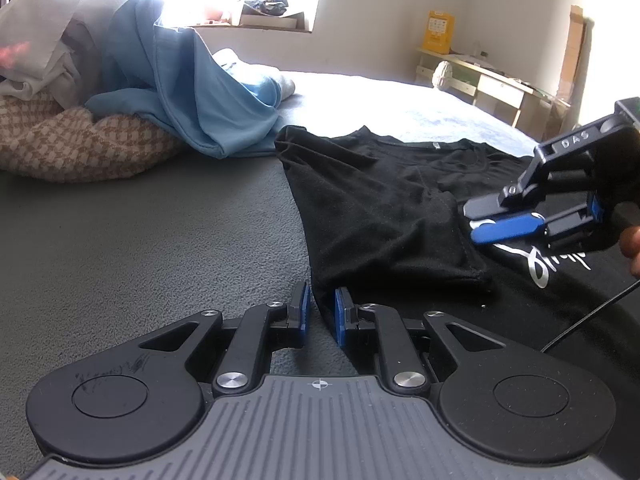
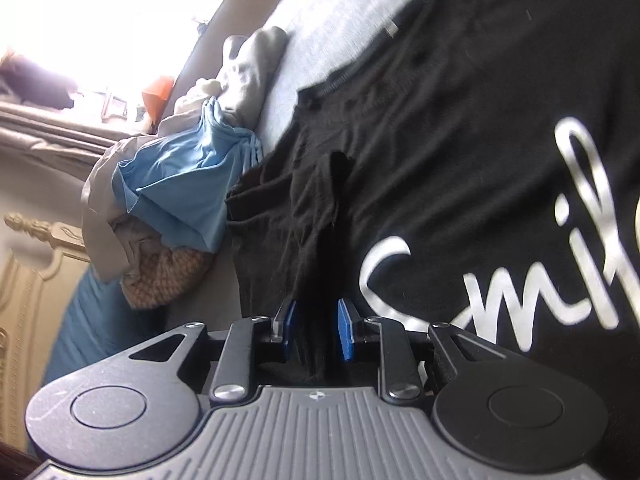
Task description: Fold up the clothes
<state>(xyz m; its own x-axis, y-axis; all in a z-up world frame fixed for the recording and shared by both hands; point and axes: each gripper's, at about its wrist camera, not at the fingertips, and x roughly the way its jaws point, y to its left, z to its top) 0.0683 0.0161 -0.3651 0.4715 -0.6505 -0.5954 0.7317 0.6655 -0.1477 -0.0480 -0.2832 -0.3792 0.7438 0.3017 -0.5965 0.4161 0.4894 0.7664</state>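
A black T-shirt (image 1: 380, 200) of soft, slightly fuzzy knit lies spread on a grey, nubbly bed cover (image 1: 140, 248), its front printed with looping white script (image 2: 500, 280). One corner of the shirt is drawn out into a narrow, creased point that runs down to the left gripper (image 1: 322, 308); the blue rubber pads (image 1: 341, 312) stand only a little apart, with that point of cloth passing between them, so the left gripper is clamped on the T-shirt.

The right gripper (image 2: 316, 324) is rolled onto its side (its view is tilted steeply), low over the shirt's chest beside the lettering. A dark ridge of black fabric runs up between its two blue pads (image 2: 345, 328). The pads stand a little off the cloth on either side, so its grip reads as loosened rather than pinching. In the left wrist view the same tool shows as black angular linkage with a blue finger (image 1: 508, 228) lying flat against the shirt, a fingertip of the person's hand (image 1: 632, 246) at the frame edge and a thin black cable (image 1: 588, 316) trailing off it.

Beyond the shirt sits a heap of laundry: a smooth light-blue garment (image 1: 192, 92) draped in long folds over a brown-and-cream houndstooth knit (image 1: 80, 140), with pale grey cloth (image 1: 44, 48) on top. A pale wooden desk (image 1: 492, 84) and a yellow box (image 1: 438, 32) stand by the far wall.
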